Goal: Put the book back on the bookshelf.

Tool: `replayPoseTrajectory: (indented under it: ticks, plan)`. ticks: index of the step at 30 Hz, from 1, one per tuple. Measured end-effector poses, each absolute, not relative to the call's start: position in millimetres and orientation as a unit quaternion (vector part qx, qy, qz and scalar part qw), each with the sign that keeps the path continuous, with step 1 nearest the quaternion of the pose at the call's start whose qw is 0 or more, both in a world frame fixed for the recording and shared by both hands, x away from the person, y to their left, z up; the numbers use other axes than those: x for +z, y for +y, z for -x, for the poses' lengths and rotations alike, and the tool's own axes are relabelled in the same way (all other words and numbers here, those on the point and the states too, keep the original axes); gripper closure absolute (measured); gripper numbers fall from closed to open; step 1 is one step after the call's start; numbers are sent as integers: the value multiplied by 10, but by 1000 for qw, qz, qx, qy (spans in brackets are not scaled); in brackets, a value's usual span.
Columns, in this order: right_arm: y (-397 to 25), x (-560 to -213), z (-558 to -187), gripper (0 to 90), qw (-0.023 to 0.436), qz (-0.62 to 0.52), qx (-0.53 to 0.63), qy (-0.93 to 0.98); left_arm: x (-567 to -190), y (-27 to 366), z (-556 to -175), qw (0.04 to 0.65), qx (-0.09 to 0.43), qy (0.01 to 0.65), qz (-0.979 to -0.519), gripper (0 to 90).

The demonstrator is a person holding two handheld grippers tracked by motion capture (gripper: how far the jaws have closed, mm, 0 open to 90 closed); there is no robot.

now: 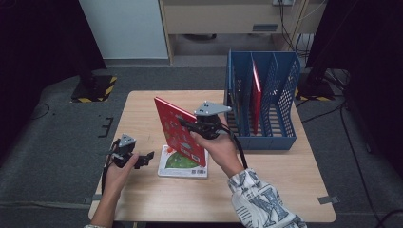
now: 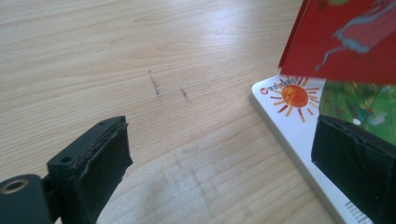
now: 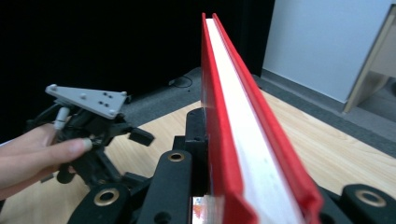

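The right tool (image 1: pixel 202 127) is clamped on the edge of a thin red hardcover book (image 1: pixel 179 130), holding it upright and tilted above the middle of the pale wooden bench (image 1: pixel 142 114). Beneath it a second book, flat with a white-bordered green cover (image 1: pixel 183 164), lies on the bench. The left tool (image 1: pixel 145 159) hovers with jaws spread wide and empty, just beside that flat book's left edge. A blue mesh file rack (image 1: pixel 263 99) stands at the bench's far right, one red book (image 1: pixel 256 97) upright inside; bare wood stretches left and near.
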State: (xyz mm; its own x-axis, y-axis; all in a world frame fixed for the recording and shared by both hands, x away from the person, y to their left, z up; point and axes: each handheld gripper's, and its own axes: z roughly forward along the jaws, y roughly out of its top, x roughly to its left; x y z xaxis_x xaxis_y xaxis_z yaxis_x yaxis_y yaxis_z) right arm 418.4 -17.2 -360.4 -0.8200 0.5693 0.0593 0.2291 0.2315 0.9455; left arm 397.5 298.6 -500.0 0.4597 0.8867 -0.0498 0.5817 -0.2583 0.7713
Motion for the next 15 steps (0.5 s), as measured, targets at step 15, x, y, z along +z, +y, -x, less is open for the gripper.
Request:
replayPoseTrajectory:
  ticks: [15]
  plan:
    - [-511, -3486, -4135, 794, 174, -280, 565, 757, -5125, 3061, -3987, 320, 218, 482, -786, 39]
